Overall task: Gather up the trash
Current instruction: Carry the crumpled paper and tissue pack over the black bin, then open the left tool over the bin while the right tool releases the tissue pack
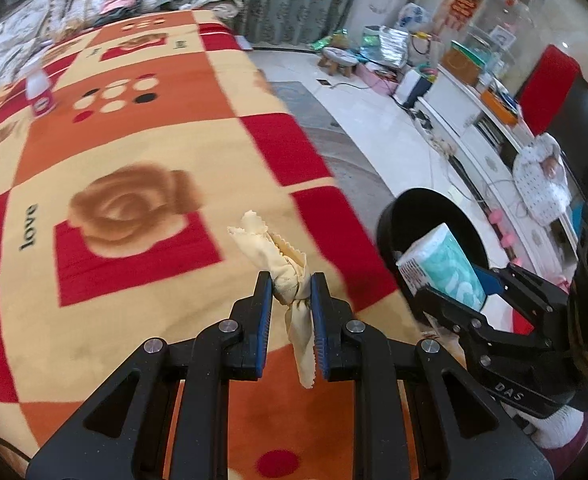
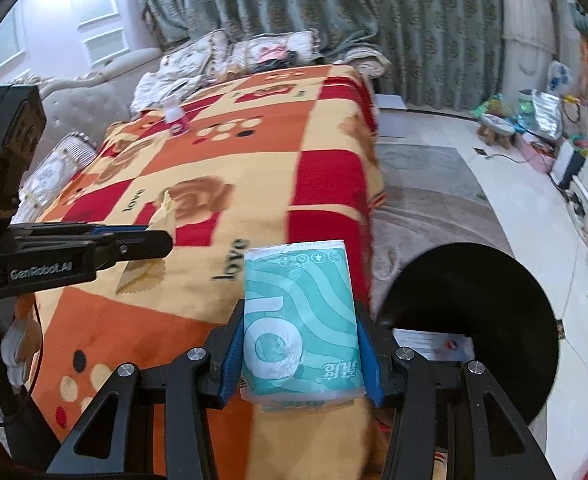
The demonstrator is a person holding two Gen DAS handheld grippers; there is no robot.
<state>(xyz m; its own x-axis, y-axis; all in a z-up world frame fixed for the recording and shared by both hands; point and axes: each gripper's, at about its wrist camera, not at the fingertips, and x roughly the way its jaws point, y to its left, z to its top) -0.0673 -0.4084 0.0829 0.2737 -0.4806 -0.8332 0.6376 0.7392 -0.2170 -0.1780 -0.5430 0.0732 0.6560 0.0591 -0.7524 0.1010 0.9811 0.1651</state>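
Item one: my left tongs point(image 1: 291, 286), closed down narrow on a crumpled pale-yellow cloth point(image 1: 283, 264) with pinked edges. The blue pads pinch its bunched middle; one end sticks up past the tips, the other hangs down between the fingers. I hold it above the bed point(image 1: 133, 160), over the red, orange and cream blanket with the rose and "love" print.

Item two: my right tongs point(image 2: 300, 344), set partway apart and clamped on a teal-and-white tissue pack point(image 2: 300, 320). Both pads press flat against its long sides; the pack points forward past the tips, above the blanket's near corner.

Item three: black round bin point(image 2: 474, 320), on the floor just beside the bed's edge, to the right of the tissue pack. A white card or paper lies inside it.

Item four: small white bottle with pink label point(image 1: 39, 92), standing far up the bed, well apart from both tongs.
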